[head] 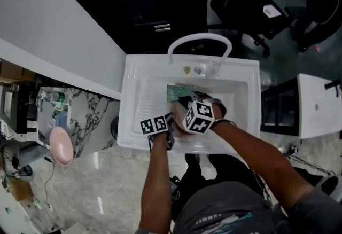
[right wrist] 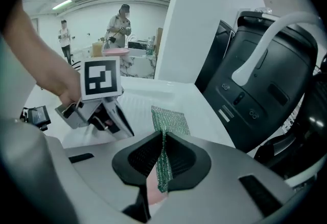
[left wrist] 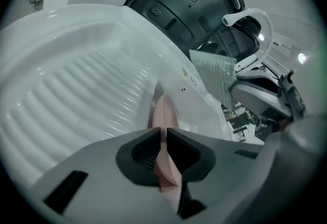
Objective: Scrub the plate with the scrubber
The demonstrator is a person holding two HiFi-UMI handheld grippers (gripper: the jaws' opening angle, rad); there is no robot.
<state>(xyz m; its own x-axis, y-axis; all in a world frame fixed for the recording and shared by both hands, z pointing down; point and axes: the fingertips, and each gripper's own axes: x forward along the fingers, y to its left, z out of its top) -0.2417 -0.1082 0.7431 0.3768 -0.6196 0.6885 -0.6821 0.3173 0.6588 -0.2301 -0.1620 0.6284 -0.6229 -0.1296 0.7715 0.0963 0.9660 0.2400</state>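
Over the sink [head: 136, 75], near edge of the basin: I list what is in play and its hazards.

Item 1, left gripper [left wrist: 164, 133]. Jaws narrow, clamped on the rim of the pink plate [left wrist: 164, 110], which stands edge-on between the pads. I hold it by the rim alone. Hazard: scrubbing pressure on the face could lever the plate round in the pads or pull it free, and I judge it would drop into the basin.

Item 2, right gripper [right wrist: 163, 138]. Jaws narrow, pinching the green scrubber [right wrist: 171, 118] by one edge; the rest stands out beyond the tips toward the far side. Hazard: the mesh looks limp, so a hard stroke may fold it back or drag it out of the pinch, leaving bare jaw tips to meet the plate.

Item 3, spacing. Both grippers sit just beside each other, the right one partly above the plate. Hazard: a wide stroke to the left could knock the two gripper bodies together and jar my hold on the rim.

Item 4, faucet [head: 200, 38]. Arches over the far side; a long far-reaching stroke risks striking it.
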